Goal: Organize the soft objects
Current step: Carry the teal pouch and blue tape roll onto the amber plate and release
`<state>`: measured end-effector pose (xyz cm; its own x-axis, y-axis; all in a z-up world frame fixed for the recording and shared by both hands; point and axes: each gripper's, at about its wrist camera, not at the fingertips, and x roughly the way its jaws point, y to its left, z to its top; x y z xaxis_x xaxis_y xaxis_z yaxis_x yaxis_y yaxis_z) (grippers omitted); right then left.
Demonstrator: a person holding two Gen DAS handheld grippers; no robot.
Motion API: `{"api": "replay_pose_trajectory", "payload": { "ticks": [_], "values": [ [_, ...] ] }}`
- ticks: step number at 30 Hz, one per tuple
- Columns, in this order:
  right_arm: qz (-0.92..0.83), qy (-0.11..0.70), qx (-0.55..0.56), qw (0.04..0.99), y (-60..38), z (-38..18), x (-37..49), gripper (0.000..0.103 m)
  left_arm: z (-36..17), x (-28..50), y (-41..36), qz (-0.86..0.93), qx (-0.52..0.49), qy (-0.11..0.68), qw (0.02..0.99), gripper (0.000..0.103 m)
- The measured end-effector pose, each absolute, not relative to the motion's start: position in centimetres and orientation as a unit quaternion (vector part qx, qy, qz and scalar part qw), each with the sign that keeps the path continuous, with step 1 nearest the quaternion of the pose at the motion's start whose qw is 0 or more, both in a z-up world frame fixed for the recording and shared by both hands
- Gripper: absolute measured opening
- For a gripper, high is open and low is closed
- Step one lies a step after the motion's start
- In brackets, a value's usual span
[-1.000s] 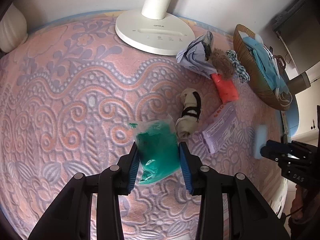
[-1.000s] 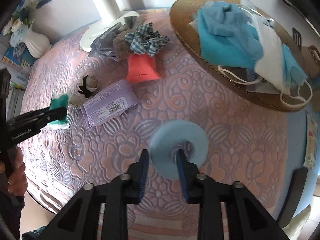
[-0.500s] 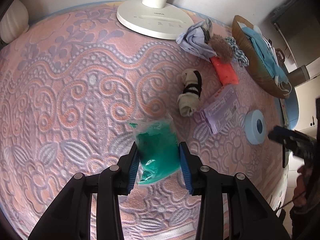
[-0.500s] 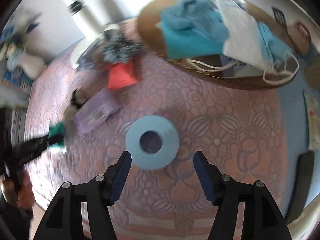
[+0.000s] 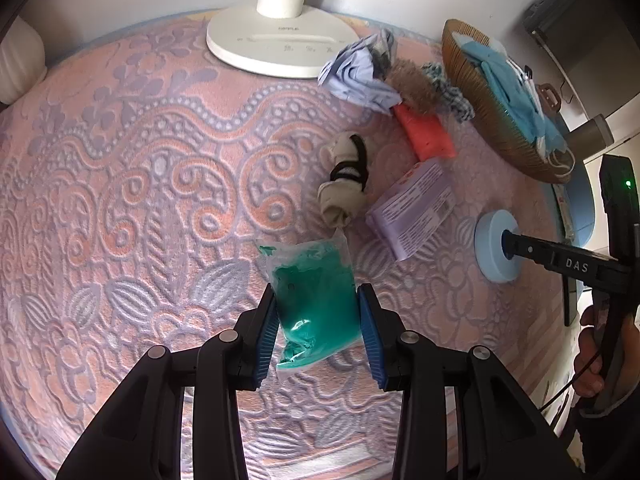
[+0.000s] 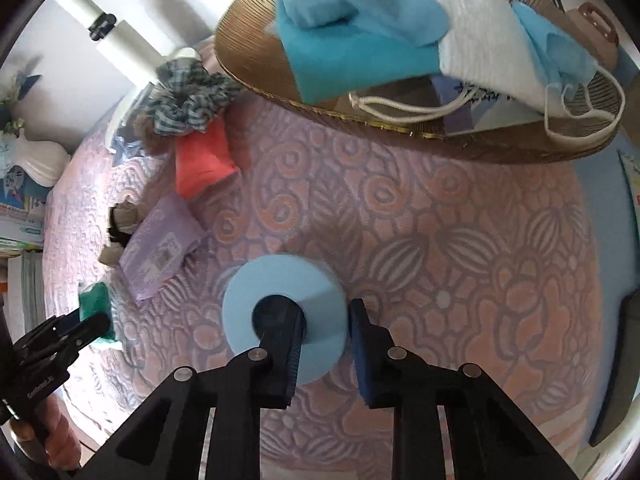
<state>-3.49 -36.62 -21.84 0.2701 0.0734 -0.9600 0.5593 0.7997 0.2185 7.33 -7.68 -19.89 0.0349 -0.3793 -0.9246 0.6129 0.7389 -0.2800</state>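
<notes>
A: Which step is underway?

B: Left of the basket [image 5: 496,128], the left gripper [image 5: 318,320] is clamping the green pouch [image 5: 312,292]; the right gripper [image 6: 324,340], fingers apart, is straddling the blue foam ring [image 6: 280,280] wall.

A: Next?

B: Probably pinching, then carrying to the basket.

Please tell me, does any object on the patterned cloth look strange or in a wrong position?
Nothing is spilled or damaged. One oddity: the right claw has one finger inside the hole of the blue foam ring and one outside, straddling its wall. Loose soft items, like the checked scrunchie, lie outside the woven basket.
</notes>
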Motion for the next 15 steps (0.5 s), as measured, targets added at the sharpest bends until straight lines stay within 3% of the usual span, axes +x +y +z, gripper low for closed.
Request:
{"api": "replay_pose_trajectory", "payload": {
  "ticks": [15],
  "values": [
    [-0.162, 0.513, 0.252, 0.805, -37.7, -9.1, -5.5, 0.022, -10.9, 7.0, -14.1, -0.420, 0.112, 0.512, 0.741, 0.035]
  ]
}}
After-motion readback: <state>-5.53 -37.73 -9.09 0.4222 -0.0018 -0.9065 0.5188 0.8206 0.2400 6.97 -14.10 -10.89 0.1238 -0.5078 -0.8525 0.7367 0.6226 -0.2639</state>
